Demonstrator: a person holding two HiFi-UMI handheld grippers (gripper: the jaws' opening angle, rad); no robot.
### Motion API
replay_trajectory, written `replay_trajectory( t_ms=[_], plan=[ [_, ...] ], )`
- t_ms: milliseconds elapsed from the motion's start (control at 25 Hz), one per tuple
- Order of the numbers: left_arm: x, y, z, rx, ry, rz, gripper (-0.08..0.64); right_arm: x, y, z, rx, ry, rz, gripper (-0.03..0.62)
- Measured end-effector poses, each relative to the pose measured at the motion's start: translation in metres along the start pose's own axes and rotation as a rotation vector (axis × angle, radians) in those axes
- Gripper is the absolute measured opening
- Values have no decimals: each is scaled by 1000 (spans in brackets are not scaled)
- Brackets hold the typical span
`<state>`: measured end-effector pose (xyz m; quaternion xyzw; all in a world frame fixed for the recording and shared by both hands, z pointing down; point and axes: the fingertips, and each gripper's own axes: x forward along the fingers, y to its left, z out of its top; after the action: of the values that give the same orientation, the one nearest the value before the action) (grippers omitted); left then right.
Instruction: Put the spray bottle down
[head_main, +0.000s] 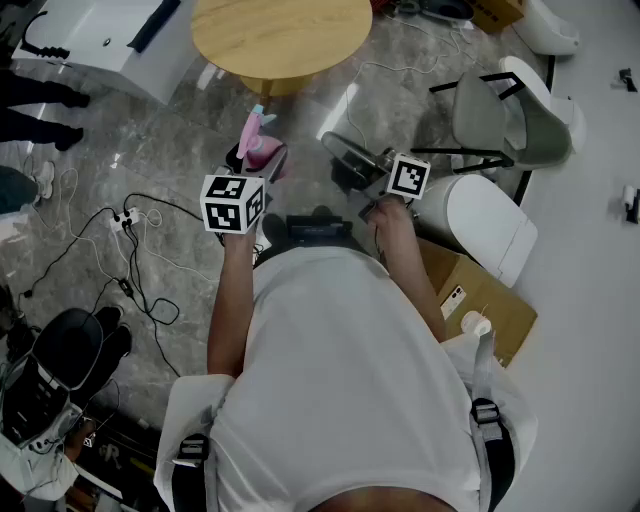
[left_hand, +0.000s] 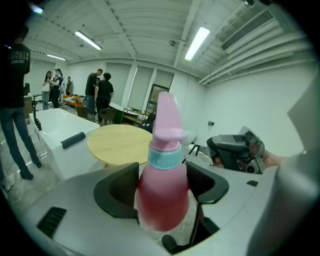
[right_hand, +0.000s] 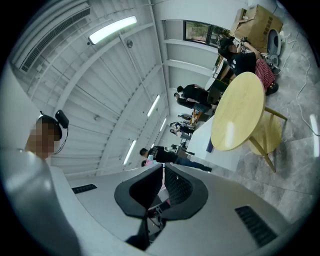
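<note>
Left gripper view alone: spray bottle (left_hand: 162, 195) tight in left hand-held gripper (left_hand: 162, 182); right hand-held gripper (right_hand: 163, 172) closed, empty.

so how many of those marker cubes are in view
2. One marker cube sits on the left tongs, behind the pink spray bottle they hold; the other marker cube sits on the right tongs. None seems hidden.

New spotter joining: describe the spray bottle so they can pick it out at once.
Find the round wooden table at the top of the head view; just below it, over the marble floor, is the left hand-held gripper. The spray bottle stands between its jaws: the only pink thing, with a pale blue collar.
</note>
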<state>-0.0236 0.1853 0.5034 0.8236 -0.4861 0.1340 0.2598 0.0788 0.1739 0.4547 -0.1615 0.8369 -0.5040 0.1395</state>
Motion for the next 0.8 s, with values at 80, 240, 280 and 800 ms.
replay_trajectory(
  t_ms=[80,240,280,800],
  plan=[
    [-1,1,1,2,-1,0,301,1,1,0,-2,0,0,25],
    [-1,1,1,5,-4,-1,302,2,1,0,-7,0,2,25],
    [-1,1,2,6,-6,-2,301,2,1,-1,-6,0,1,25],
    [-7,-1,3,18,-17,-18,301,5,-1,-3,10,-21,-34,26]
  ],
)
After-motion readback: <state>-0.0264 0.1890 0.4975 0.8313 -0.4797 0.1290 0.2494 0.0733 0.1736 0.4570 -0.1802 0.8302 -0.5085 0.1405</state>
